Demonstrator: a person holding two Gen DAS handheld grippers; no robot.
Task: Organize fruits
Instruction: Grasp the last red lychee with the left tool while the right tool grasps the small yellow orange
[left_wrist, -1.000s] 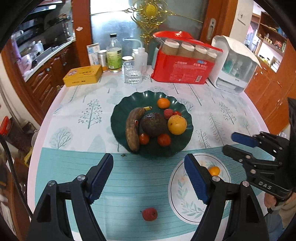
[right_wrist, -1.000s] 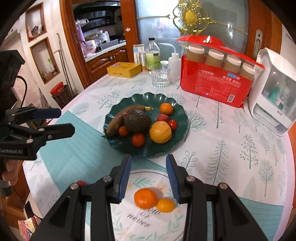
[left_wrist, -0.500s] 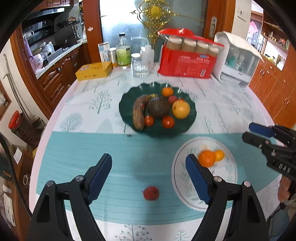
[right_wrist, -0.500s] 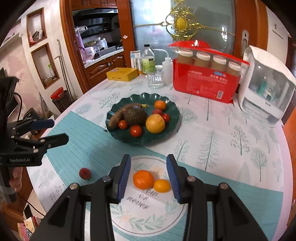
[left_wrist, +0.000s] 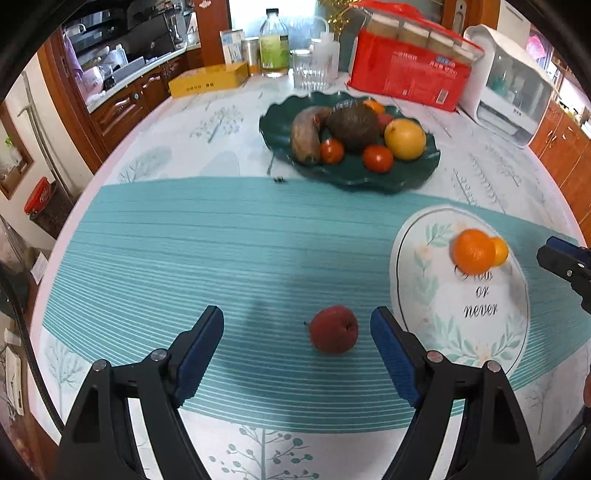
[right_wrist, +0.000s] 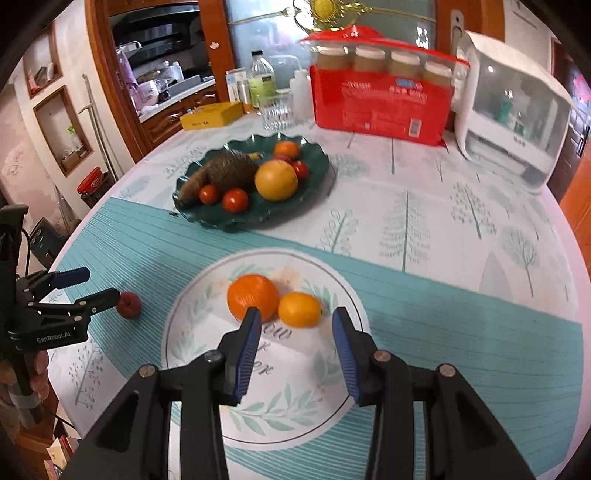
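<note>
While both grippers point down at the round table (right_wrist: 424, 221), the white plate (right_wrist: 207, 391) with its leaf wreath serves as the easiest marker for everything else. On that plate lie two citrus fruits touching each other — a larger orange (right_wrist: 253, 297) and a smaller yellow-orange one (right_wrist: 299, 309) on its right in the right wrist view. The right gripper (right_wrist: 295, 332) hangs over the plate's printed lettering, its blue-padded jaws parted about as wide as the small fruit and holding nothing; the small fruit sits just beyond the gap, and the tip of the left-hand finger overlaps the big orange in that view, though whether it touches I cannot tell.

Off the plate, on the teal striped band of the tablecloth, rests a small red fruit (left_wrist: 333, 334) like a little apple, near the plate's rim. The left gripper (left_wrist: 297, 323) is over it with its jaws spread wide and empty — the red fruit lies between the two pads, nearer the one on the plate's side, with clear cloth on both sides of it.

Beyond the plate, farther across the table, stands a dark green scalloped dish (left_wrist: 369, 181) piled with fruit: a browned banana, a rough dark avocado, a yellow grapefruit-sized ball, several small red fruits and a tangerine. Behind that dish are a red carton, a glass tumbler, bottles, a yellow box and a white appliance.
</note>
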